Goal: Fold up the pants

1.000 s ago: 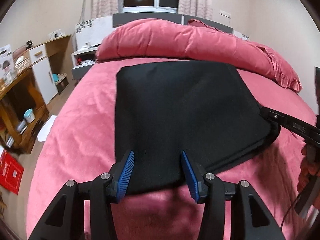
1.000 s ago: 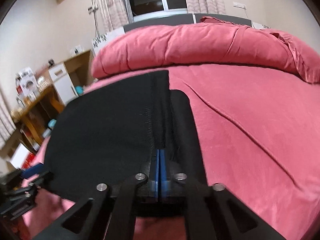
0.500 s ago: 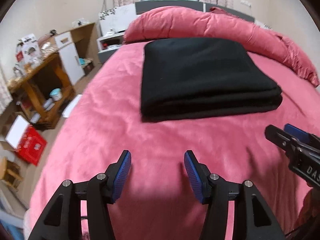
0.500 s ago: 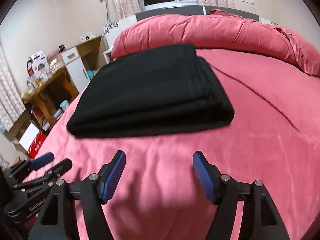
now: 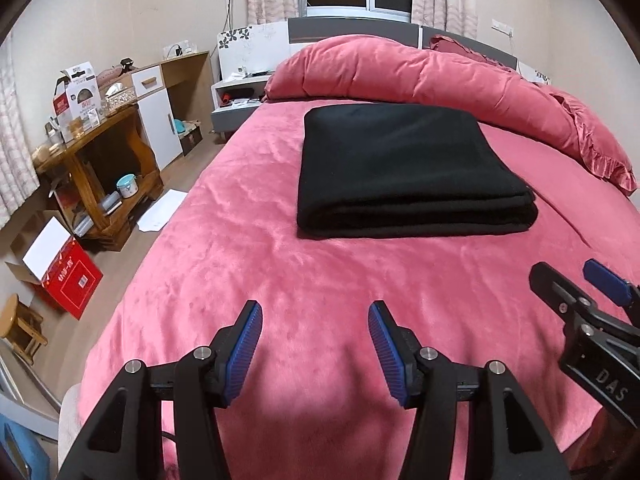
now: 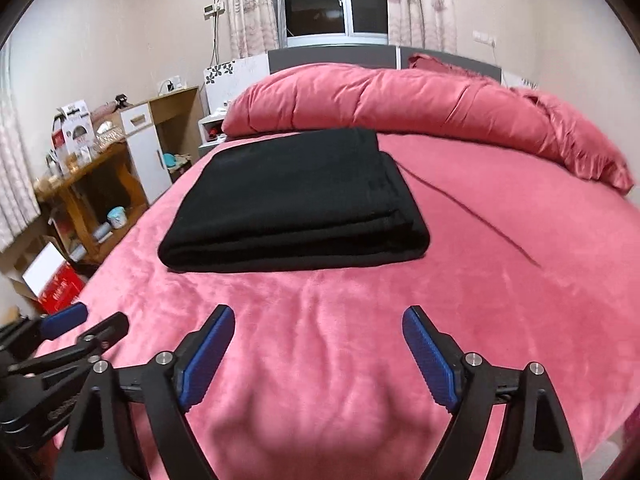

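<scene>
The black pants (image 5: 404,172) lie folded in a thick flat rectangle on the pink bed (image 5: 248,256); they also show in the right wrist view (image 6: 296,204). My left gripper (image 5: 315,344) is open and empty, held above the bedspread well short of the pants. My right gripper (image 6: 318,354) is open and empty too, also back from the pants. The right gripper shows at the right edge of the left wrist view (image 5: 588,292), and the left gripper shows at the left edge of the right wrist view (image 6: 86,322).
A rolled pink duvet (image 5: 420,76) lies across the head of the bed behind the pants. A wooden desk (image 5: 92,156) with boxes, a red carton (image 5: 68,276) and a small stool (image 5: 20,320) stand on the floor to the left.
Both grippers let go of the pants and drew back toward the foot of the bed. The right gripper went from shut on the cloth to open. The pants now rest folded.
</scene>
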The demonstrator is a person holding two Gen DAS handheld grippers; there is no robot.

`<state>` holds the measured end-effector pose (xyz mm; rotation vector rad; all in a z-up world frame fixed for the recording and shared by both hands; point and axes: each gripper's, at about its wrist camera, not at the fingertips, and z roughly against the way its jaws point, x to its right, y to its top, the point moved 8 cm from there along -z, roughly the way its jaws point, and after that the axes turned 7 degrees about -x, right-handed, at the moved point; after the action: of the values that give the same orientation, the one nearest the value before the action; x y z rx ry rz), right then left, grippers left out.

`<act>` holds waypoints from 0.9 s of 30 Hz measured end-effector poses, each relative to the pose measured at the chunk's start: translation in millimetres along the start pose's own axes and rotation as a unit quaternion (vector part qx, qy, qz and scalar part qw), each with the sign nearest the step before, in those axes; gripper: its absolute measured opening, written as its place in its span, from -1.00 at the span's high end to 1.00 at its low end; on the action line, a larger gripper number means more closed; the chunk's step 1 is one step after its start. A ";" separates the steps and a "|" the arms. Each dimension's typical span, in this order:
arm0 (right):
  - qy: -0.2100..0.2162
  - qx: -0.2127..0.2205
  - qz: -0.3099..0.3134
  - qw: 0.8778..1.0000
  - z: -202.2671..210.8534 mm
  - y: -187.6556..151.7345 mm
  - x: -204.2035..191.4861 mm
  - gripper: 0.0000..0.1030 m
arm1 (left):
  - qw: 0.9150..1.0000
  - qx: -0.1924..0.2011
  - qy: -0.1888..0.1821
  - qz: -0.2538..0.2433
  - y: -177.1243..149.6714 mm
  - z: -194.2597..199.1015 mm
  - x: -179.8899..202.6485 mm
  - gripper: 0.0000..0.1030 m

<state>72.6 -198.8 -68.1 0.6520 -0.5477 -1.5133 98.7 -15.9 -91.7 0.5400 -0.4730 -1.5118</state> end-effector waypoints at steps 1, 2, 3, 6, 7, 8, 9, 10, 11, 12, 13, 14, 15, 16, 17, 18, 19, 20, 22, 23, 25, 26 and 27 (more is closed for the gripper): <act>0.001 -0.001 -0.004 1.000 1.2 -0.7 0.9 -0.68 | 1.000 0.000 -0.003 0.001 -0.6 1.3 0.2 -0.09; 0.002 -0.001 -0.009 1.000 1.8 -1.4 1.9 -0.68 | 1.000 0.001 -0.009 0.000 -1.5 3.6 1.2 -0.09; 0.004 -0.004 -0.012 1.000 1.8 -2.3 2.8 -0.68 | 1.000 0.001 -0.010 0.000 -1.7 4.9 1.9 -0.09; -0.003 -0.005 -0.010 1.000 2.5 -3.7 4.4 -0.68 | 1.000 0.008 -0.014 0.001 -1.7 10.2 3.2 -0.09; -0.004 -0.005 -0.011 1.000 2.8 -4.1 4.9 -0.68 | 1.000 0.011 -0.012 0.001 -1.4 11.6 3.4 -0.09; -0.004 -0.005 -0.012 1.000 2.9 -4.5 5.2 -0.68 | 1.000 0.015 -0.011 0.000 -1.1 13.2 3.8 -0.09; -0.004 -0.006 -0.015 1.000 3.1 -4.7 6.4 -0.68 | 1.000 0.019 -0.011 -0.001 -1.1 14.9 4.4 -0.09; -0.004 -0.006 -0.015 1.000 2.6 -4.8 6.8 -0.68 | 1.000 0.020 -0.012 -0.001 -1.0 15.6 4.7 -0.09; -0.004 -0.006 -0.016 1.000 2.4 -4.9 7.6 -0.68 | 1.000 0.020 -0.013 -0.001 -0.8 16.4 4.7 -0.09; -0.005 -0.007 -0.016 1.000 2.4 -5.1 7.7 -0.68 | 1.000 0.020 -0.014 0.002 -0.7 16.4 4.5 -0.09; -0.005 -0.007 -0.017 1.000 2.4 -5.6 7.5 -0.68 | 1.000 0.019 -0.014 0.003 -0.7 16.3 4.0 -0.09; -0.005 -0.008 -0.018 1.000 2.3 -5.8 7.9 -0.68 | 1.000 0.018 -0.014 0.005 -0.6 16.3 3.5 -0.09; -0.004 -0.009 -0.019 1.000 1.9 -6.1 8.4 -0.68 | 1.000 0.019 -0.015 0.007 -0.5 16.4 3.1 -0.09; -0.003 -0.009 -0.020 1.000 1.4 -6.3 8.6 -0.68 | 1.000 0.019 -0.014 0.007 -0.5 16.2 2.8 -0.09; -0.002 -0.010 -0.020 1.000 1.2 -6.7 8.1 -0.68 | 1.000 0.019 -0.012 0.008 -0.5 16.1 2.3 -0.09; -0.002 -0.011 -0.020 1.000 0.6 -7.0 8.2 -0.68 | 1.000 0.019 -0.010 0.010 -0.6 16.0 2.2 -0.09; -0.003 -0.012 -0.020 1.000 0.1 -7.3 8.4 -0.68 | 1.000 0.020 -0.008 0.012 -0.6 16.4 1.6 -0.09; -0.002 -0.012 -0.020 1.000 -0.1 -7.2 8.8 -0.68 | 1.000 0.021 -0.005 0.012 -0.6 16.8 1.2 -0.09; -0.001 -0.013 -0.021 1.000 -0.3 -7.3 9.1 -0.68 | 1.000 0.024 -0.002 0.013 -0.5 17.8 1.2 -0.09; -0.001 -0.012 -0.021 1.000 -0.2 -7.3 9.2 -0.68 | 1.000 0.026 0.000 0.012 -0.4 18.3 1.5 -0.09; -0.001 -0.013 -0.020 1.000 -1.3 -7.9 8.5 -0.69 | 1.000 0.027 0.002 0.011 -0.3 19.0 1.7 -0.09; -0.002 -0.014 -0.020 1.000 -1.0 -8.2 8.6 -0.68 | 1.000 0.028 0.003 0.012 -0.4 19.4 1.7 -0.09; -0.001 -0.014 -0.020 1.000 -1.5 -8.5 8.7 -0.68 | 1.000 0.028 0.004 0.012 -0.2 19.6 1.0 -0.09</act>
<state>67.5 -207.0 -75.6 0.6434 -0.5162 -1.5570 86.8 -17.7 -76.3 0.5815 -0.5156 -1.4758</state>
